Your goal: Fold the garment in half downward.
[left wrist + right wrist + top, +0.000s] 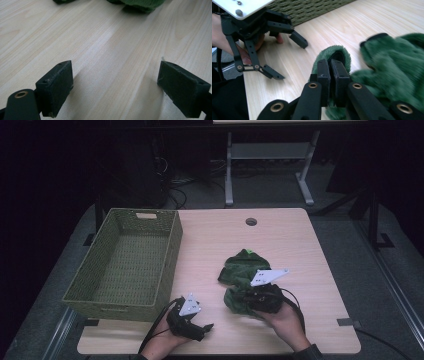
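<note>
Woven green basket [125, 265] at the bench's [300, 250] left edge, long axis from near edge to far edge, open side up. Just right of its near corner, close to the bench's near edge, left gripper [202, 327], jaws spread wide with nothing between; same spread seen in the left gripper view [115, 82], bare wood between the pads, a green fringe at the top edge. Right of that, green fuzzy garment [245, 280] crumpled near the middle of the bench's near half, long axis roughly from near edge toward far edge, small bright green patch at the far end. At the garment's near end, right gripper [250, 300], held in the right hand [285, 317], jaws pinched on a fold of the cloth. Clamp confirmed in the right gripper view [332, 72]: pads almost together with a fuzzy green fold [337, 53] caught between, detail hidden from above. Same view gives the open left gripper [287, 57] from the side, basket wall [312, 8] behind it.
</note>
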